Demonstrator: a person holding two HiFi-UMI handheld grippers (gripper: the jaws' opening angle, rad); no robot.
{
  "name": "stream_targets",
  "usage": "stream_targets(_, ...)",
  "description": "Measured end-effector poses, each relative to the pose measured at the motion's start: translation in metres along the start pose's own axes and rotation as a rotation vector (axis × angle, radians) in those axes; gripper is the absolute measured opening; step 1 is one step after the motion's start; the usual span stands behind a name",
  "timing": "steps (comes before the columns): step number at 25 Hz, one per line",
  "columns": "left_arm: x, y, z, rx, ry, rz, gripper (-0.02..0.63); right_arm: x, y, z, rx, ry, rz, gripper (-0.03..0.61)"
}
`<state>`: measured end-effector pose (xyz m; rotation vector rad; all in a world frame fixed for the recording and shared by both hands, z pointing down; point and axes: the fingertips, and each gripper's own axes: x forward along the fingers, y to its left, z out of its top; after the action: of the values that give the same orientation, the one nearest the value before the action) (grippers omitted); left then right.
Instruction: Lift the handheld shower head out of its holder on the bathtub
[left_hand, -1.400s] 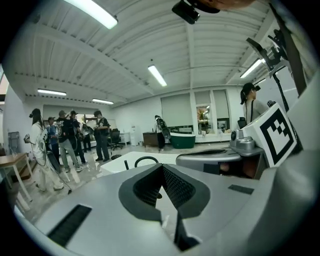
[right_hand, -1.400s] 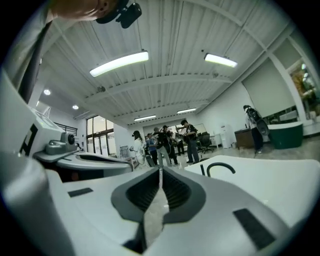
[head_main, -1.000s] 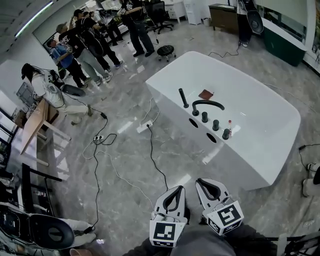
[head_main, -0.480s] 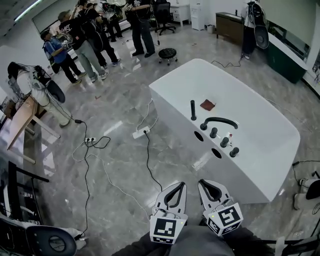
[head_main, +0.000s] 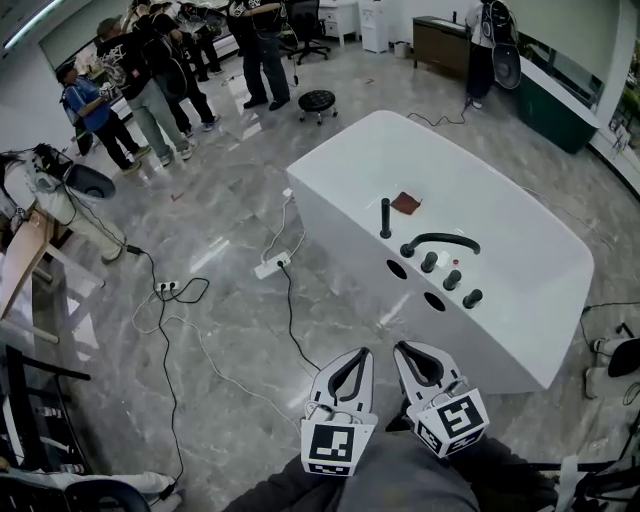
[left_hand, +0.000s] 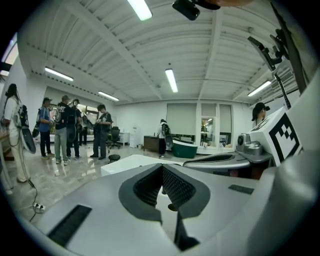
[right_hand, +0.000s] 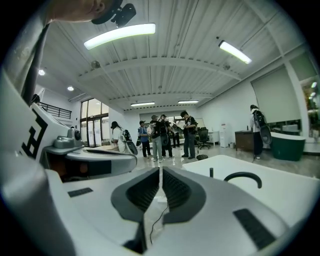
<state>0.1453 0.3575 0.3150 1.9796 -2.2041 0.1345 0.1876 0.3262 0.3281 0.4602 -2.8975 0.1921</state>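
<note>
The white bathtub (head_main: 520, 250) stands ahead and to the right on the marble floor. On its near rim the black handheld shower head (head_main: 385, 217) stands upright in its holder, beside the curved black spout (head_main: 441, 240) and three black knobs (head_main: 452, 279). Both grippers hover low in the head view, well short of the tub. My left gripper (head_main: 352, 364) is shut with nothing in it. My right gripper (head_main: 409, 357) is shut and empty too. The right gripper view shows the shower head (right_hand: 211, 172) and spout (right_hand: 243, 178) beyond the shut jaws (right_hand: 160, 170). The left gripper view shows the tub (left_hand: 131, 162) past its jaws (left_hand: 162, 168).
A brown cloth (head_main: 406, 203) lies on the tub rim. A power strip (head_main: 271, 266) and cables (head_main: 170, 330) trail across the floor left of the tub. Several people (head_main: 150, 70) stand at the far left, near a black stool (head_main: 317, 100). A wooden desk (head_main: 20, 270) sits at the left edge.
The whole view has shifted nearer to the tub, with both grippers carried along together. Both pairs of jaws have stayed shut. The shower head has not moved in its holder.
</note>
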Motion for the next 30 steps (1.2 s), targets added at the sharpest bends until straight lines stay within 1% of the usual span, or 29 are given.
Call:
stream_targets(5,0.013,0.016,0.005,-0.016,-0.017,0.021,0.003,0.014,-0.008,0.008,-0.046,-0.016,-0.016,0.006)
stream_targets(11,0.040,0.028,0.018,-0.029,-0.030,0.056,0.003,0.032,-0.036,0.023,-0.101,-0.042,-0.043,0.006)
stream_targets(15,0.063,0.033,0.015,-0.021,0.011,0.075,0.003,0.046,-0.059,0.025,-0.115,-0.062,-0.059,0.006)
stream_targets(20,0.109,0.041,0.004,-0.002,0.083,0.085,0.003,0.075,-0.098,0.015,-0.084,-0.038,-0.050,0.006)
stream_targets(23,0.143,0.047,0.006,0.013,0.101,0.087,0.004,0.094,-0.124,0.016,-0.078,-0.039,-0.041,0.006)
stream_targets(26,0.176,0.048,0.014,0.006,0.124,0.088,0.003,0.111,-0.152,0.023,-0.062,-0.040,-0.032,0.006)
stream_targets(30,0.211,0.047,0.017,0.022,0.133,0.097,0.003,0.126,-0.187,0.032,-0.053,-0.047,-0.019,0.006)
